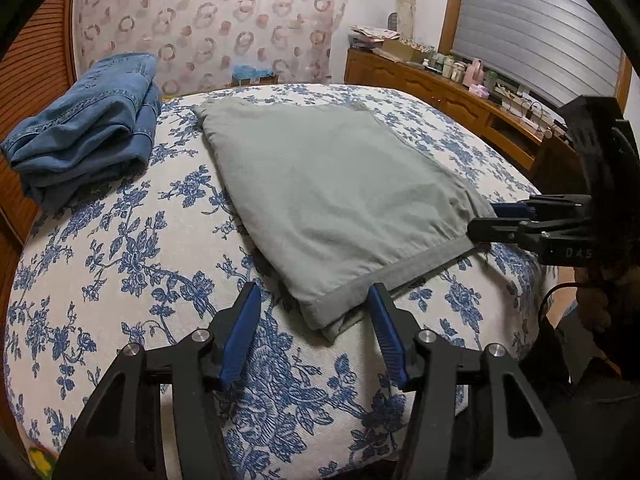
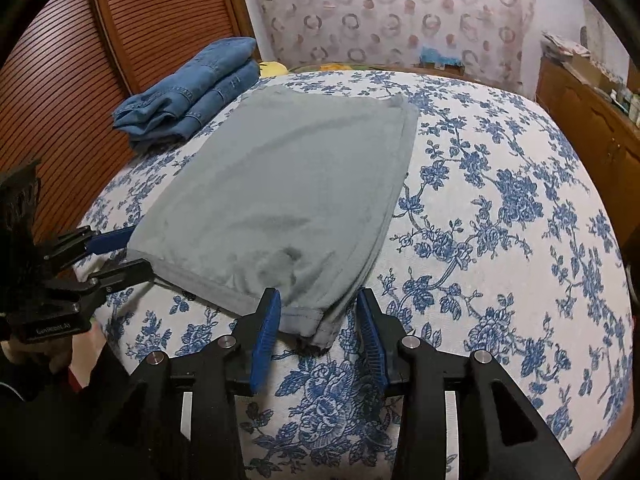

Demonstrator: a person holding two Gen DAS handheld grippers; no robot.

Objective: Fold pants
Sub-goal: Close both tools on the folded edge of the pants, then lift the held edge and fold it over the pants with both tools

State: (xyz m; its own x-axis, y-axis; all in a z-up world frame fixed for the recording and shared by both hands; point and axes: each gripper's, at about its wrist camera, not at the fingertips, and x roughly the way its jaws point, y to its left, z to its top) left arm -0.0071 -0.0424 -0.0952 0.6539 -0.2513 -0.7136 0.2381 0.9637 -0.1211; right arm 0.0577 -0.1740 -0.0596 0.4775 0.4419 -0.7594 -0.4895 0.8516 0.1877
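Note:
Folded grey pants (image 1: 328, 184) (image 2: 280, 184) lie flat on the floral bedspread, hemmed near edge toward me. My left gripper (image 1: 312, 292) stands open astride the near left corner of that edge; the right pad is against the hem, the left pad is clear of it. Seen from the right wrist, the left gripper (image 2: 140, 251) brackets that corner from the side. My right gripper (image 2: 318, 298) is open around the near right corner, left pad touching the cloth and a gap on the right. In the left wrist view the right gripper (image 1: 483, 221) reaches in from the right.
Folded blue jeans (image 1: 92, 128) (image 2: 192, 88) sit at the bed's far left. The bed (image 1: 120, 240) (image 2: 500, 200) has bare bedspread on both sides of the pants. A cluttered wooden dresser (image 1: 440, 92) runs along the right, a louvred wooden door (image 2: 80, 80) along the left.

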